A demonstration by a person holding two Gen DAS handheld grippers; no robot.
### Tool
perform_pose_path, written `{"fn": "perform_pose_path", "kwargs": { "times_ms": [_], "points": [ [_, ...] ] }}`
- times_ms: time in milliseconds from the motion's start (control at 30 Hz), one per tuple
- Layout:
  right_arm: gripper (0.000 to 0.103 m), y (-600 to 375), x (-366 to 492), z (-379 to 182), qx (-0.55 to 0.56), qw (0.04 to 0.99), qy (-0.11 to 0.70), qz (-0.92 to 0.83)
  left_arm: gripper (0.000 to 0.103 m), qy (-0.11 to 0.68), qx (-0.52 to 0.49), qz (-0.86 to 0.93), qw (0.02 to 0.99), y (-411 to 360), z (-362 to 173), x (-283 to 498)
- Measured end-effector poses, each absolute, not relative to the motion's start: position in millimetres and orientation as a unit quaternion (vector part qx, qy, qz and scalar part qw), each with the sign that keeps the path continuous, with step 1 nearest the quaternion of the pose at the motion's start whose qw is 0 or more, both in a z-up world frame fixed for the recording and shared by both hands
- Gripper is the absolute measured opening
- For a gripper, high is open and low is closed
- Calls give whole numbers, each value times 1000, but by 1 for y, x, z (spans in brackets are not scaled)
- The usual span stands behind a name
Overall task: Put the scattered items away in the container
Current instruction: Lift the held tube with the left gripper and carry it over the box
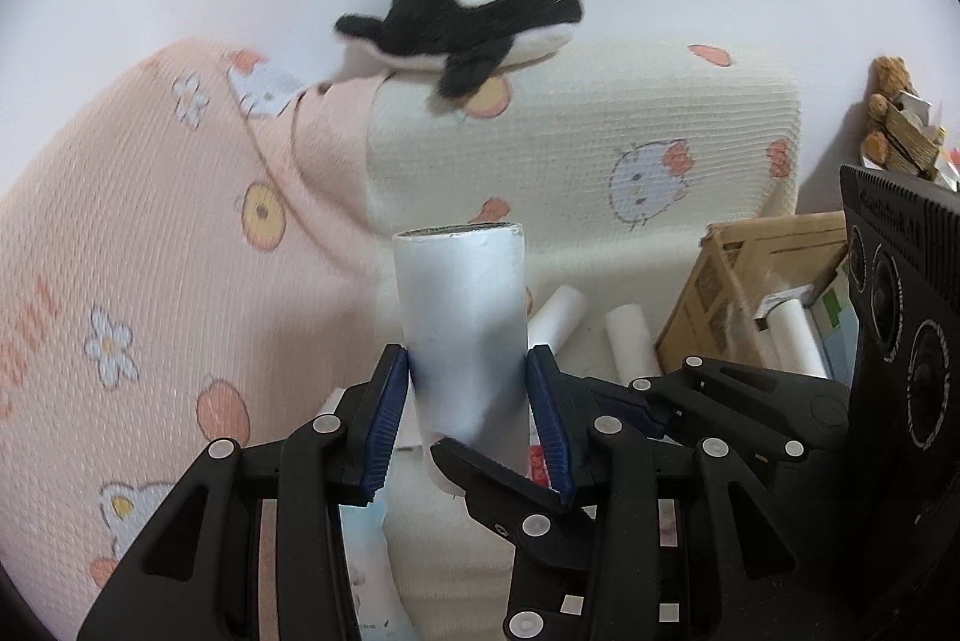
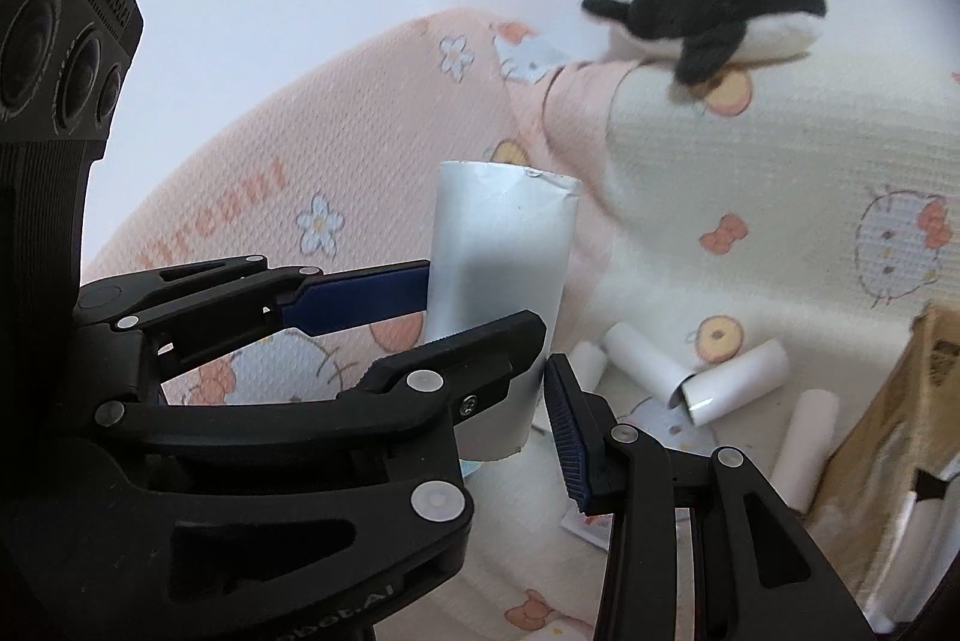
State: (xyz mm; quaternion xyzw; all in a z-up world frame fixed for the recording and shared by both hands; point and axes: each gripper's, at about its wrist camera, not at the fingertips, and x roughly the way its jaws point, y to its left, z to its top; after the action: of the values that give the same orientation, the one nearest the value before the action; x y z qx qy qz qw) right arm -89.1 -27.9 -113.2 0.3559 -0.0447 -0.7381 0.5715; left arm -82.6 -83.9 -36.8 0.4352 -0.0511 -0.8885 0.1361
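Note:
A white paper tube stands upright above the bed, held by both grippers. My left gripper is shut on it, one blue pad pressing each side. My right gripper is shut on the same tube lower down, its black finger crossing in front. The left gripper's blue pad touches the tube from the left. Several more white tubes lie on the cream bedding. The cardboard box stands open at the right with a tube inside.
A black and white orca plush lies on top of the cream cushion, beside a pink patterned cover. A small teddy bear sits behind the box. Flat packets lie on the bedding below the grippers.

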Motion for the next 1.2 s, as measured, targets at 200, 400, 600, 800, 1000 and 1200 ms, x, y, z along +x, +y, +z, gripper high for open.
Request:
{"fn": "perform_pose_path", "kwargs": {
  "times_ms": [200,400,600,800,1000,1200],
  "points": [
    [38,-6,-105,-97,340,567,-55,-748,45,-74,428,-892,130,-59,-20,-98],
    [38,18,-120,-92,343,553,-61,-757,45,-94,434,-889,108,-29,-15,-114],
    [38,49,-138,-95,359,533,-88,-761,45,-109,436,-889,92,2,-13,-129],
    [38,79,-152,-94,364,514,-96,-770,45,-113,447,-885,62,33,-17,-143],
    [38,109,-154,-116,405,489,-88,-768,45,-108,475,-873,31,61,-43,-145],
    [38,135,-161,-130,421,475,-104,-766,45,-120,490,-863,14,87,-52,-157]
  ]
}}
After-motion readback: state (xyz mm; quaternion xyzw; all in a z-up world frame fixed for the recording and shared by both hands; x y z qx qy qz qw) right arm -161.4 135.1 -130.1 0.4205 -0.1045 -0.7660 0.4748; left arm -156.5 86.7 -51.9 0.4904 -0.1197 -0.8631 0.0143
